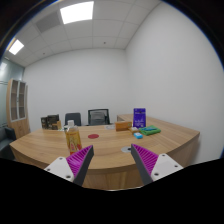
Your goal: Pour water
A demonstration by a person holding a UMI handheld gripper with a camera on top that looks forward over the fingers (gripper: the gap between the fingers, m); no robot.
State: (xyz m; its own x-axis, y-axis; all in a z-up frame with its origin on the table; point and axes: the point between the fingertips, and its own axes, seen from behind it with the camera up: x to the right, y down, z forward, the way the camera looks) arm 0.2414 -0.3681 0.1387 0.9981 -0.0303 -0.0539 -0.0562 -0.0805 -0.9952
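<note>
Your tool [110, 160] hangs wide, empty; beyond its fingers, a bottle [72, 135], possibly juice, stands on the surface [110, 145].

Conference table [105, 150], light wood, curved edge, carrying a purple box [140, 117] standing upright with a flat green item [150, 130] just beside it, a small cardboard box [123, 125], and a red disc [93, 133] lying flat near mid-table. Black office chairs [97, 116] along the far side; wooden cabinet [17, 108] at the left wall; lit ceiling panels [76, 12] overhead.
</note>
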